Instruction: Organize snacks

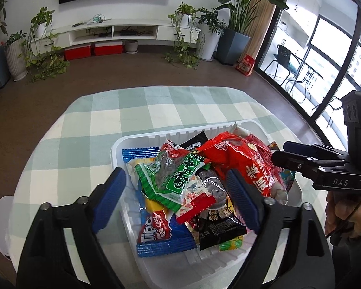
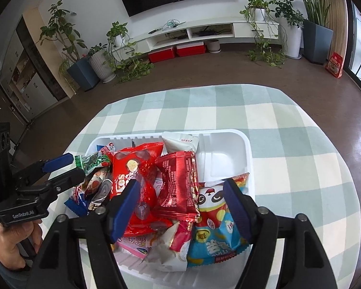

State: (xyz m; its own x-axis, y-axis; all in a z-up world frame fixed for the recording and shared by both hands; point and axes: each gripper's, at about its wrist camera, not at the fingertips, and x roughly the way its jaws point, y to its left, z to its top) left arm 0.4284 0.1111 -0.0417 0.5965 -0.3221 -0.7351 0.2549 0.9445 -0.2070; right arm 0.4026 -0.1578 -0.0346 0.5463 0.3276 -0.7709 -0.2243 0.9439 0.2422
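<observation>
A white plastic tray [image 1: 137, 139] on the checked tablecloth holds a heap of snack packets. My left gripper [image 1: 177, 180] hangs open above a green packet [image 1: 178, 175], its blue pads either side and not touching it. Under it lie a blue Tipo roll-cake packet [image 1: 156, 231] and a black packet [image 1: 219, 221]. My right gripper [image 2: 181, 187] is open over a red packet [image 2: 178, 183], beside a panda-printed blue bag [image 2: 216, 224]. The tray [image 2: 228, 132] has a bare compartment [image 2: 223, 159] at its far right. Each gripper shows in the other's view: right gripper [image 1: 280, 153], left gripper [image 2: 75, 165].
The checked tablecloth [image 1: 156, 106] covers a rounded table with floor all around. A white round object [image 1: 2, 207] sits at the table's left edge. A person's hands [image 1: 339, 212] [image 2: 9, 238] hold the grippers. Plants and a TV cabinet stand far back.
</observation>
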